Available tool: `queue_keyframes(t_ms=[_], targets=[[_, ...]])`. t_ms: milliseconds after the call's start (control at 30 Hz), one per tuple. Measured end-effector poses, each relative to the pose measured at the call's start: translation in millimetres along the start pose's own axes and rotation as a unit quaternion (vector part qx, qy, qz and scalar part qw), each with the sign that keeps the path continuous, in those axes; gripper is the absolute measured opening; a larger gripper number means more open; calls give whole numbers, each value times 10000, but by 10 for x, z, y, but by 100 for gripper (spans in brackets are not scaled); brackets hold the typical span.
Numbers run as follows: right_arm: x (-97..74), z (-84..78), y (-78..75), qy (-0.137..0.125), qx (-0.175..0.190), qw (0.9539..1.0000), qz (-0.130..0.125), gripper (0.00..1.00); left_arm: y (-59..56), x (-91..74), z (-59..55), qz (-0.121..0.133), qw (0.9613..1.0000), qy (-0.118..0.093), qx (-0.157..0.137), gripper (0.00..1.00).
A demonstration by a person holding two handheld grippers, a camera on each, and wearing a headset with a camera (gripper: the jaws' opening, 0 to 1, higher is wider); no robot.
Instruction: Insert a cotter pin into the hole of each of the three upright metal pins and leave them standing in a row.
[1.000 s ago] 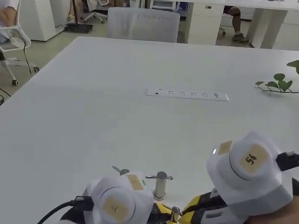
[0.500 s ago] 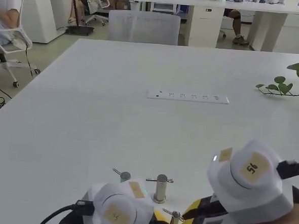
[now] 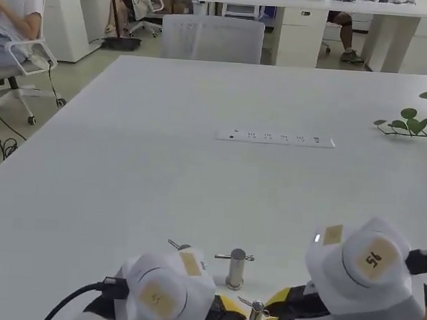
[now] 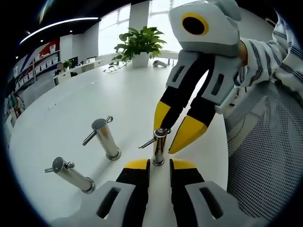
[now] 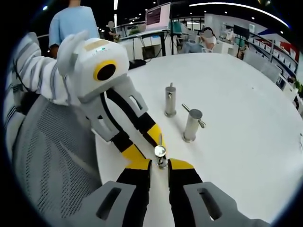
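Three upright metal pins stand on the white table [image 3: 198,173], each with a cotter pin through its top hole. The far pin [image 4: 71,172] and the middle pin [image 4: 106,138] stand free; the middle pin [image 3: 236,269] also rises between the grippers' bodies. My left gripper [image 4: 159,164] grips the base of the nearest pin [image 4: 159,144] from one side. My right gripper [image 5: 160,164] comes from the opposite side, its yellow fingertips [image 4: 187,135] flanking that pin's head [image 5: 160,152] and cotter pin [image 4: 154,138] with a small gap.
A white power strip [image 3: 276,138] lies mid-table. Plant leaves [image 3: 411,123] trail in at the right edge. A mesh chair [image 3: 212,38] stands at the table's far side, and a seated person [image 3: 12,17] is at the far left. The near table edge is close behind the grippers.
The head camera has shifted slightly; both grippers stay at the nearest pin, and the pins have not visibly moved.
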State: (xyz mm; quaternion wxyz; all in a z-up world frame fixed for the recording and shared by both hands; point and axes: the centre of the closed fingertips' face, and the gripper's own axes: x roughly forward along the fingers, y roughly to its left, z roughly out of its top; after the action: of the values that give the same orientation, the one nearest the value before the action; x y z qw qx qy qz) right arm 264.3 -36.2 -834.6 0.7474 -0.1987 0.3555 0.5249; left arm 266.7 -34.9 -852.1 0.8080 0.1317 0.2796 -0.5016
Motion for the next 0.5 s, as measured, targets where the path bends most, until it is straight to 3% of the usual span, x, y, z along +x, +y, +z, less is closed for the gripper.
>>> queue_keyframes(t_ms=[200, 500], targets=[[55, -12, 0, -103, -17, 9999, 19, 15, -22, -91, -49, -148, 9999, 52, -49, 18], [110, -25, -12, -171, 24, 9998, 23, 15, -105, -266, -38, -447, 9988, -91, -197, 41]])
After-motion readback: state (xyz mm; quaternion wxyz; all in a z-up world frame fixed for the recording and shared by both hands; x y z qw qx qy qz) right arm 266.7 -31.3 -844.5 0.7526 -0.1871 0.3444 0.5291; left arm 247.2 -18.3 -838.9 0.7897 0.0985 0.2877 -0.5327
